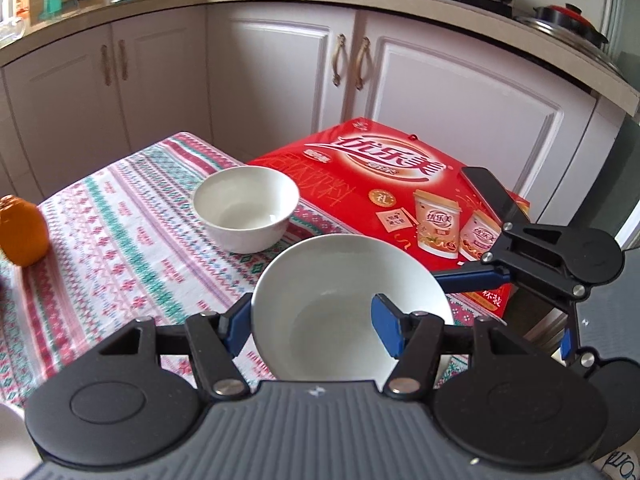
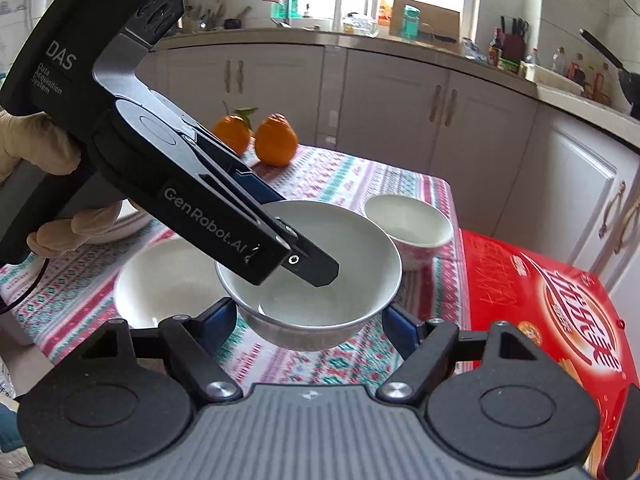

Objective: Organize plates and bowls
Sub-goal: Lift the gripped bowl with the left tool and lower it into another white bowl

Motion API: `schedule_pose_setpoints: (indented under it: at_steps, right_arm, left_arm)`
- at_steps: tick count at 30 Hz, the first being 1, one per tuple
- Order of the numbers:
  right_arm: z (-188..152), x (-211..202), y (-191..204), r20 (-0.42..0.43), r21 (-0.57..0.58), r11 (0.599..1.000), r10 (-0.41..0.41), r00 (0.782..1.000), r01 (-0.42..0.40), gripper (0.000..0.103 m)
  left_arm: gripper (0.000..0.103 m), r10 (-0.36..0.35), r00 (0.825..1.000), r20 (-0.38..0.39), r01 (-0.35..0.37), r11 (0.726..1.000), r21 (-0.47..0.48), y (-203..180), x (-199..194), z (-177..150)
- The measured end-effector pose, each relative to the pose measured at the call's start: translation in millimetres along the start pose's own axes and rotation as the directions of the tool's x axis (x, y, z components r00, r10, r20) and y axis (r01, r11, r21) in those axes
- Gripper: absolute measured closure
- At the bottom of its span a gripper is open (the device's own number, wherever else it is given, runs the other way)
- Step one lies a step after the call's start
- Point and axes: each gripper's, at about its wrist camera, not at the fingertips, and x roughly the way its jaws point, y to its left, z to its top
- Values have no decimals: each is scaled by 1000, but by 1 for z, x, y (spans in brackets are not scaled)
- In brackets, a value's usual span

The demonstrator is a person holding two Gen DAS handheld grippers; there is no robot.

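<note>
A white bowl (image 1: 328, 280) hangs above the patterned tablecloth (image 1: 120, 248), held by both grippers. My left gripper (image 1: 312, 328) is shut on its wall, one blue pad outside and the other inside. In the right wrist view this bowl (image 2: 340, 248) sits between the fingers of my right gripper (image 2: 310, 320), whose pads press its lower sides. The left gripper's black finger (image 2: 316, 270) reaches into it from the upper left. A second white bowl (image 1: 246, 208) (image 2: 408, 224) stands on the cloth beyond. A third white bowl (image 2: 168, 280) rests on the cloth to the left.
A red drink carton (image 1: 400, 184) (image 2: 560, 300) lies at the table's right edge with a dark phone (image 1: 488, 192) on it. Two oranges (image 2: 276, 140) sit at the far end. A white plate (image 2: 120, 228) shows under the gloved hand (image 2: 24, 148). Kitchen cabinets (image 1: 280, 72) stand behind.
</note>
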Motion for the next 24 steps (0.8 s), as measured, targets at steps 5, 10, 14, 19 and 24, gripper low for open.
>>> schedule_pose_setpoints:
  at_steps: [5, 10, 14, 19, 24]
  right_arm:
    - [9, -3, 15, 13, -24, 999, 33, 999, -33, 20]
    - [18, 0, 29, 17, -54, 996, 69, 997, -68, 20]
    - [20, 2, 39, 12, -64, 993, 99, 995, -98, 20]
    - [20, 8, 51, -3, -77, 989, 127, 992, -126, 20]
    - [18, 15, 60, -27, -79, 986, 144, 989, -146, 20]
  left_arm:
    - [42, 29, 999, 14, -28, 999, -24, 9, -19, -7]
    - [42, 57, 998, 38, -54, 997, -51, 19, -37, -19]
    - [42, 73, 997, 41, -70, 995, -73, 28, -47, -30]
    - [42, 87, 996, 36, -83, 992, -99, 36, -54, -42]
    - [42, 89, 996, 25, -86, 989, -118, 41, -54, -53]
